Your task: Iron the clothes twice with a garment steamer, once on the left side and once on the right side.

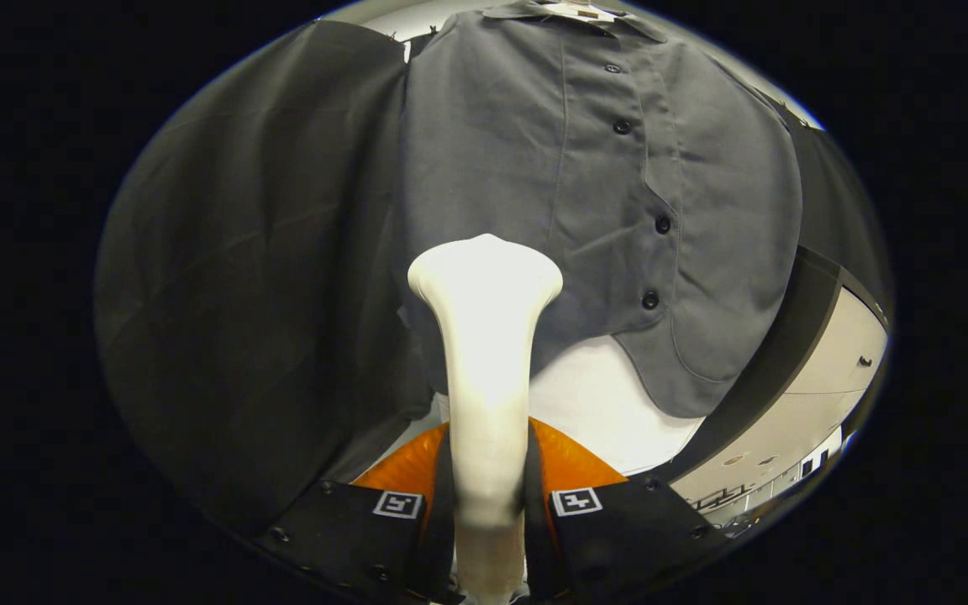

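- Your gripper is closed on the steamer: both fingers press its white handle from either side at the bottom centre of the frame.
- The steamer rises straight up from between the fingers, and its flared head sits mid-frame, over the lower left part of the shirt; you cannot tell whether the head touches the cloth.
- The grey shirt hangs in the upper centre and right of the frame, collar at the top, with a row of dark buttons running down just right of the steamer head.
- The shirt's hem curves down to the lower right, ending beyond the fingers.
- A dark cloth fills the left of the frame, just beside the shirt's left edge.
- An orange part shows behind the fingers, on both sides of the handle.
- A white surface lies below the hem, and a dark band curves along the lower right.
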Motion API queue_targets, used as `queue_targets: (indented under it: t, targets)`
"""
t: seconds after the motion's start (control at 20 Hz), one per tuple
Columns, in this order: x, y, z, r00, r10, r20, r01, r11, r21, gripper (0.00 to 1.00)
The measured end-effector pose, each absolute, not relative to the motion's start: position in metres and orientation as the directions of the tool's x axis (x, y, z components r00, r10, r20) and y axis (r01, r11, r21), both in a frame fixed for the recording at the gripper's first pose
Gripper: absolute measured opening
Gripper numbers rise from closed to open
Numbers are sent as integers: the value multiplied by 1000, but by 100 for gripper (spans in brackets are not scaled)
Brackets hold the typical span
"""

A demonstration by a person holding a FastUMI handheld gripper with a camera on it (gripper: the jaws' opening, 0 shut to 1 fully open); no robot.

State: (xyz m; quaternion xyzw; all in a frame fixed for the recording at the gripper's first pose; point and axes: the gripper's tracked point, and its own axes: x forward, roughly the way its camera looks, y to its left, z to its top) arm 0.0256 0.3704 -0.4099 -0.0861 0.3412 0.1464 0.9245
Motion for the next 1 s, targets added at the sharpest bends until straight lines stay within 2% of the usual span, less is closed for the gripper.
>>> queue_targets:
  t: [0.4,0.65,1.0]
  targets:
    - [24,369,-292,824,298,-481,-345,939,-10,42]
    - [23,338,-224,886,285,-367,-315,949,-23,42]
    - [30,269,-163,934,220,-283,-240,970,-39,42]
